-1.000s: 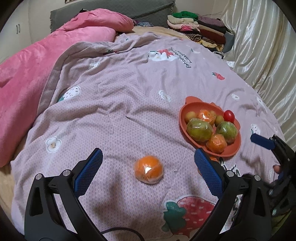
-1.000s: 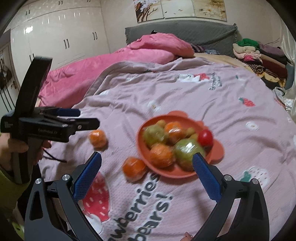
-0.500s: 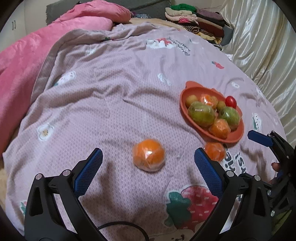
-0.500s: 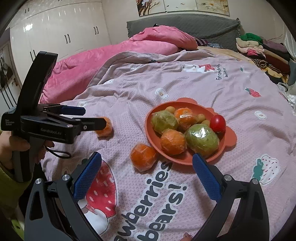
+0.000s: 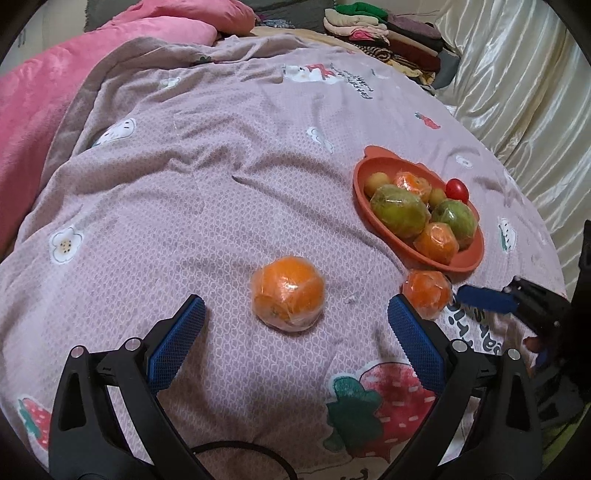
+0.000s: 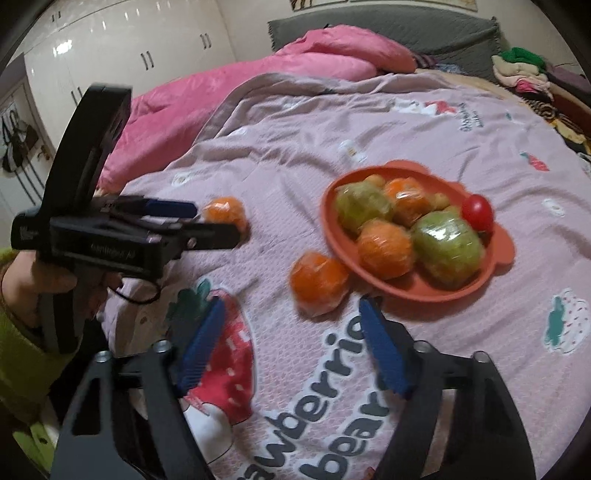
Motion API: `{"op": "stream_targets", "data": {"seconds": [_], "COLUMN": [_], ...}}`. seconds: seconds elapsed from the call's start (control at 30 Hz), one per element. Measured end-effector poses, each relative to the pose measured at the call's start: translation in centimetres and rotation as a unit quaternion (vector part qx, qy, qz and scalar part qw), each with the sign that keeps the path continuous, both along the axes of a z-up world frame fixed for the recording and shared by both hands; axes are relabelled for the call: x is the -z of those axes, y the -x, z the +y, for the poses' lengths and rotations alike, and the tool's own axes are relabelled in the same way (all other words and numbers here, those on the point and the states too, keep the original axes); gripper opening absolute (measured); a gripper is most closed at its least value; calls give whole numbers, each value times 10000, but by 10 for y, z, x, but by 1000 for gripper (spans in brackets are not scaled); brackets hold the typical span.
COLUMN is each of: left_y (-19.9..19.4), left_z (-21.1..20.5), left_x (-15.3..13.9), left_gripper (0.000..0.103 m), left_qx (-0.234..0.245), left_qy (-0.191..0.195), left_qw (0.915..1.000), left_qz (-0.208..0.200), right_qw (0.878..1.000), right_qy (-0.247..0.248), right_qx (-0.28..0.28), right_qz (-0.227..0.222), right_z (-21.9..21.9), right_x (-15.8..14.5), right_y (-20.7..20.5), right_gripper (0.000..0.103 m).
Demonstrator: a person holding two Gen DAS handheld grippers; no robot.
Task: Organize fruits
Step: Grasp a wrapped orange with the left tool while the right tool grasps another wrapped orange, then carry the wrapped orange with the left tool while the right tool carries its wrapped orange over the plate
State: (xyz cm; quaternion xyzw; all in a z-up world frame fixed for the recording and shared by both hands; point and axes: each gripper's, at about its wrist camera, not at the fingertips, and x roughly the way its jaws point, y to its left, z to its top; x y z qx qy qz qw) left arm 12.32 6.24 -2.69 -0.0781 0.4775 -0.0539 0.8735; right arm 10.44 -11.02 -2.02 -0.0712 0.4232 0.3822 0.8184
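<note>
An orange-red plate (image 5: 360, 199) (image 6: 502, 251) on the lilac bedspread holds wrapped green and orange fruits and a red tomato (image 5: 457, 189). One wrapped orange (image 5: 288, 292) (image 6: 224, 215) lies just ahead of my open, empty left gripper (image 5: 293, 317). A second wrapped orange (image 5: 427, 293) (image 6: 319, 288) lies beside the plate's near rim, just ahead of my open, empty right gripper (image 6: 291, 314). The left gripper (image 6: 207, 221) also shows in the right wrist view, with its tips beside the first orange.
A pink duvet (image 5: 33, 96) covers the left of the bed. Folded clothes (image 5: 380, 26) are stacked at the far end. A shiny cream curtain (image 5: 524, 88) hangs along the right. White wardrobes (image 6: 110, 55) stand behind.
Both grippers have moved forward and down toward the bed. The left has closed in on the loose orange. The right has closed in on the orange by the plate, its jaws narrower.
</note>
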Motion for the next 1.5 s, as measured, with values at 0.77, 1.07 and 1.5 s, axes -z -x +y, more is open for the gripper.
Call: {"op": "stream_targets", "data": {"seconds": [0.77, 1.07, 1.5], "left_y": [-15, -15, -30], "left_z": [-1, -14, -48], "left_x": [11, -4, -36], "left_gripper": [32, 32, 32], "left_qx": [274, 425, 789], "left_qy": [52, 247, 312], "left_qw": [9995, 9988, 9960], "left_qz": [113, -41, -285], "right_qw": [9997, 9995, 9967], "right_qy": [210, -283, -694], "right_qx": [158, -157, 325], "right_qz": [-15, -39, -251], "right_z": [11, 4, -37], "right_x": [20, -3, -31], "right_y": [-20, -6, -20], "right_gripper": [38, 37, 37]}}
